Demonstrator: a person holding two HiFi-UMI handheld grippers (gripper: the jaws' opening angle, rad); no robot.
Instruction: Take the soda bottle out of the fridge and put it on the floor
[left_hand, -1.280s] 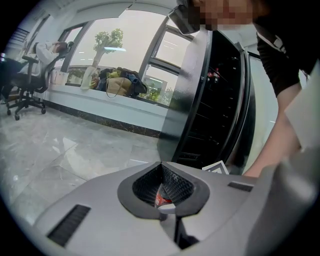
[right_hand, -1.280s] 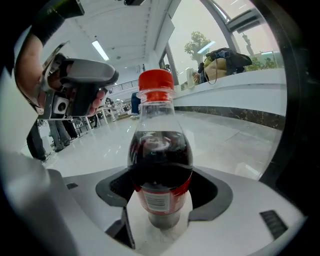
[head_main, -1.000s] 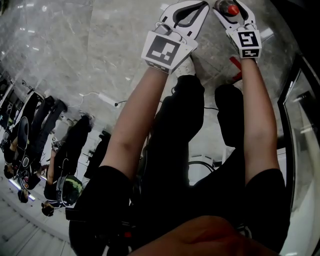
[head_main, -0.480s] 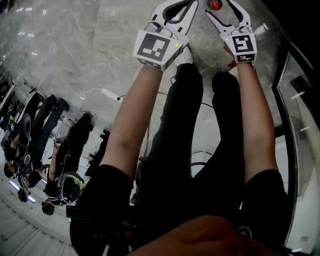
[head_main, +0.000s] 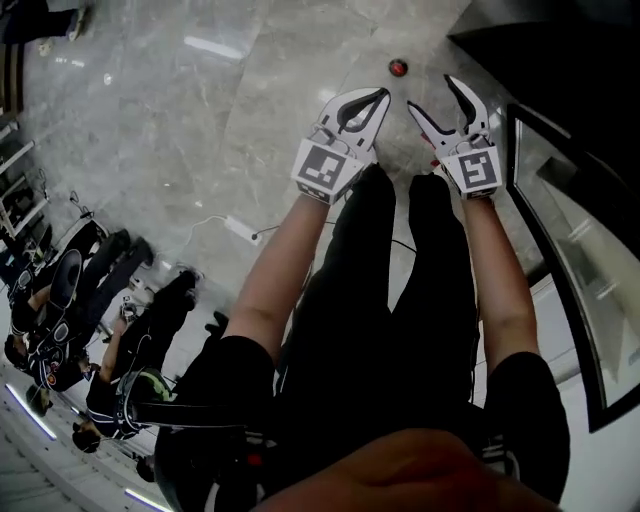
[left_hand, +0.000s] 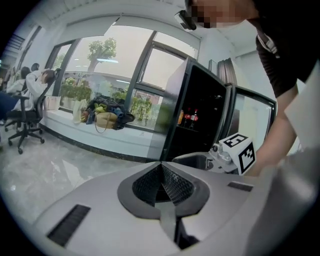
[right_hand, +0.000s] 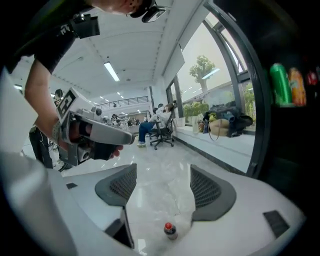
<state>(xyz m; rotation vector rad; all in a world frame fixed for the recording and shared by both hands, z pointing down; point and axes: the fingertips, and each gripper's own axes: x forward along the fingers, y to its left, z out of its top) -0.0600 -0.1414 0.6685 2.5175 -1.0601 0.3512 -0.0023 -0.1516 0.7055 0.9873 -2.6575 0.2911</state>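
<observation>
Marble floor (head_main: 200, 120) now has soda bottle (head_main: 398, 68) standing on it, just ahead of right gripper (head_main: 432, 95), which let go moments ago: wide open, empty. Left gripper (head_main: 372, 98) closed, empty. Task looks done.

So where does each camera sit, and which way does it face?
Head view: on the person's head, steeply down at the floor; arms, legs, left gripper, right gripper.
Left gripper view: on that gripper, along its shut jaws toward the fridge; right gripper shows.
Right gripper view: on that gripper, along its open jaws; left gripper shows.
Shared: head and right gripper views show the soda bottle on the floor.
</observation>
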